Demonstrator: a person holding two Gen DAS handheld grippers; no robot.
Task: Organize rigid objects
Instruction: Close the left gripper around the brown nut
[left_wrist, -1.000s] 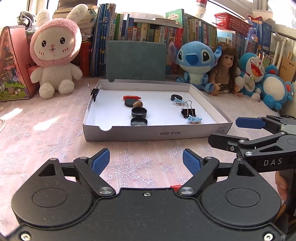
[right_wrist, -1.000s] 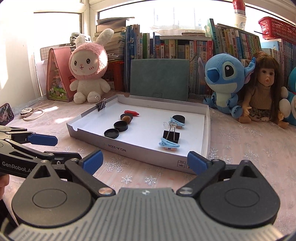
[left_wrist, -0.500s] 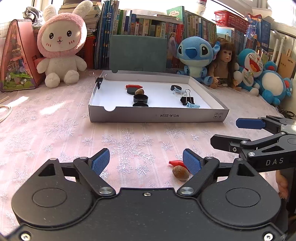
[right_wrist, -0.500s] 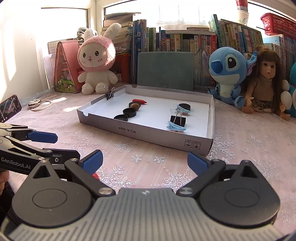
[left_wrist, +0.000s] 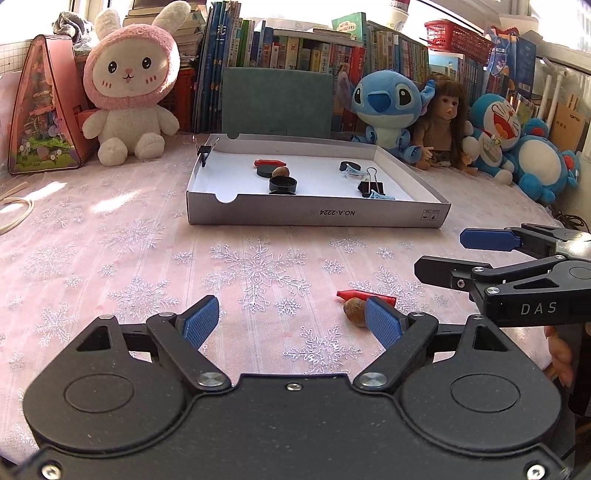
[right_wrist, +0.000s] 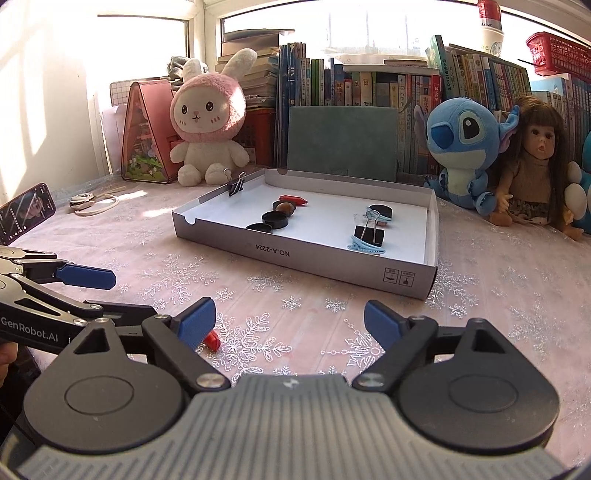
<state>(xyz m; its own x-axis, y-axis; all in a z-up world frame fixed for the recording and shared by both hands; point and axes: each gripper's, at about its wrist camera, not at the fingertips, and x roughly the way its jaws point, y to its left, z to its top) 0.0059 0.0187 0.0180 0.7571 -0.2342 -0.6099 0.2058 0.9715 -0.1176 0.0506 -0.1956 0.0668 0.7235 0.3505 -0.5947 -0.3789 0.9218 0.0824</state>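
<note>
- Left wrist view looks forward and downward, low over the pink snowflake-patterned worktop (left_wrist: 110, 236).
- Right wrist view faces likewise, further right.
- Both share the shallow grey cardboard tray (left_wrist: 317, 218) (right_wrist: 295, 254), near ahead.

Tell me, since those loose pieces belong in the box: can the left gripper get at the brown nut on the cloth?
Probably yes: the left gripper is open, the nut beside its right-hand pad, nothing between.

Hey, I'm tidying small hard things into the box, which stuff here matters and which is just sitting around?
Job things:
box
red piece and nut on the tablecloth
black caps
binder clip

Just lying about:
rabbit toy
blue plush
doll
books
phone
</note>
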